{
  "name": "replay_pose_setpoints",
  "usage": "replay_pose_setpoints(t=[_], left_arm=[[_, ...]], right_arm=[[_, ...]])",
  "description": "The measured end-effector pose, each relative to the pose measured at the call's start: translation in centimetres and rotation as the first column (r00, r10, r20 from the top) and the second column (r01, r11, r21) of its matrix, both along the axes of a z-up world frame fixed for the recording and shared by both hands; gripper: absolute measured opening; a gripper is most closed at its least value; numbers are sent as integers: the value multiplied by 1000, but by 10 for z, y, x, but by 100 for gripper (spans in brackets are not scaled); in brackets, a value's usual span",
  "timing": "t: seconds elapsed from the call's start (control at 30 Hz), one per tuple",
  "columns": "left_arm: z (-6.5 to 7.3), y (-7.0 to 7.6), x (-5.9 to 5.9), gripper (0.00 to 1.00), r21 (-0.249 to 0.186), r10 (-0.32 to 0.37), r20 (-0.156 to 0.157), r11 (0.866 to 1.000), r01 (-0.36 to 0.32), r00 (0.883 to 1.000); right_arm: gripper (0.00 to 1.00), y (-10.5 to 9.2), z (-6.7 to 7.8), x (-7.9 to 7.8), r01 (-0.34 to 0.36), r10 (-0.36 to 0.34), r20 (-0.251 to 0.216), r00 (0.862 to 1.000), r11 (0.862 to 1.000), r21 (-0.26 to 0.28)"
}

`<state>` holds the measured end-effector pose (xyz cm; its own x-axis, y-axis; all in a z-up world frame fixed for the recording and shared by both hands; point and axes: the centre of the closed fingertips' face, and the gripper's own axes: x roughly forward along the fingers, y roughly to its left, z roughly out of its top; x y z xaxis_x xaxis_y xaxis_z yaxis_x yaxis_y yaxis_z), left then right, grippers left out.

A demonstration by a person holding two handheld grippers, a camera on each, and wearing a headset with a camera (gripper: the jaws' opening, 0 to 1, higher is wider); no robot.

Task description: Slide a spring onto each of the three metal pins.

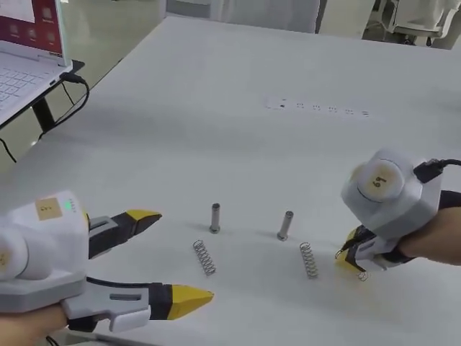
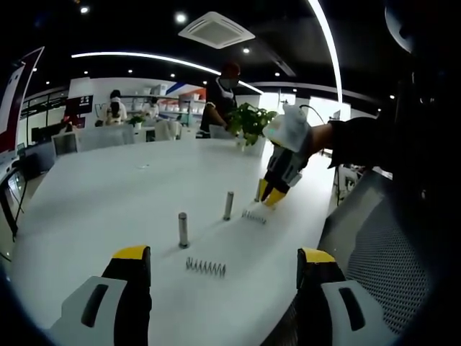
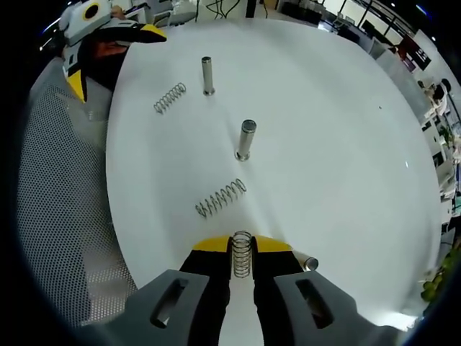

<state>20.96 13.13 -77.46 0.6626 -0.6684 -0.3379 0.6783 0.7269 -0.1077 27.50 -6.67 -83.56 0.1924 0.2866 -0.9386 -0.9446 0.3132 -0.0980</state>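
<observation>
Note right claw, lower centre of right gripper view, clamped on held spring; third pin just beside a jaw. See left claw spread wide, lower left of head view. Find first pin and second pin upright mid-frame on bench, left spring and right spring flat below them.

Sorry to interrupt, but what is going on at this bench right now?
A person is working with hand-held tongs on a white table. The right tongs are shut on one spring, close to a third pin. The left tongs hang open, holding nothing. Two metal pins stand upright and bare, with two more springs lying loose beside them.
</observation>
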Motion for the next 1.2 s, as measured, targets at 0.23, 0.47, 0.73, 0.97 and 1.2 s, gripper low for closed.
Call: replay_pose_setpoints(t=[0.23,0.47,0.73,0.97,1.2], left_arm=[[0,0,0,80,8,-1,2,1000,1,1000],[0,-1,-1,80,18,-8,1,1000,8,1000],[-1,0,-1,80,23,-9,-3,1000,9,1000],[-2,0,-1,80,24,-8,-5,1000,8,1000],[-2,0,-1,80,20,-8,-4,1000,8,1000]], right_arm=[[9,2,9,1,16,-17,25,1000,999,40],[9,0,18,1,47,-51,38,998,994,96],[9,-3,29,3,99,-112,57,992,977,191],[9,-4,42,5,152,-176,63,982,948,280],[8,-6,60,6,190,-232,71,970,908,373]])
